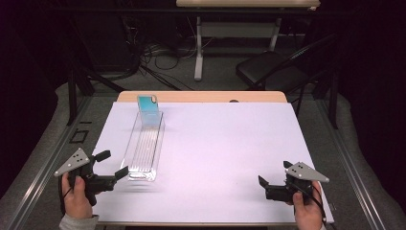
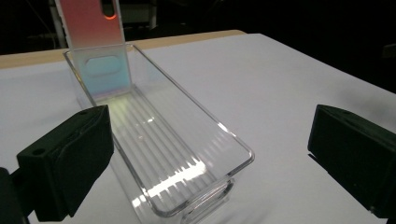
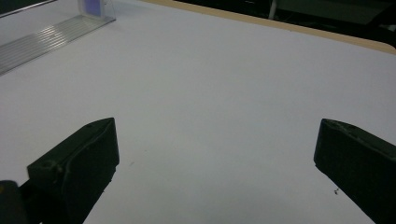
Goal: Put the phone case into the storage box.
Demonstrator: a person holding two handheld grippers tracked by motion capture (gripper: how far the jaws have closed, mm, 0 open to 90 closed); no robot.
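A long, narrow tray of clear hard plastic [image 1: 143,148] lies on the left part of the tabletop [image 1: 225,158], which is covered by a smooth, matte, pale lilac-white sheet with a strip of light wood showing along the far edge. The tray has thin straight walls, rounded corners and a ribbed floor that catches the light in bright parallel stripes. At its far end a flat, glossy rectangular card [image 1: 147,109] stands upright and leans against the end wall; from above it looks teal, while in the left gripper view it shimmers pink to blue-green, with an oval cut-out near its top. The left hand-held gripper [image 1: 110,163] sits at the tray's near end, its blocky matte-black jaws spread wide, one just beside the near corner and gripping nothing. The right hand-held gripper [image 1: 273,180] rests well apart at the right near edge over bare sheet, its jaws likewise spread wide and empty. Each carries a grey three-cornered metal plate.
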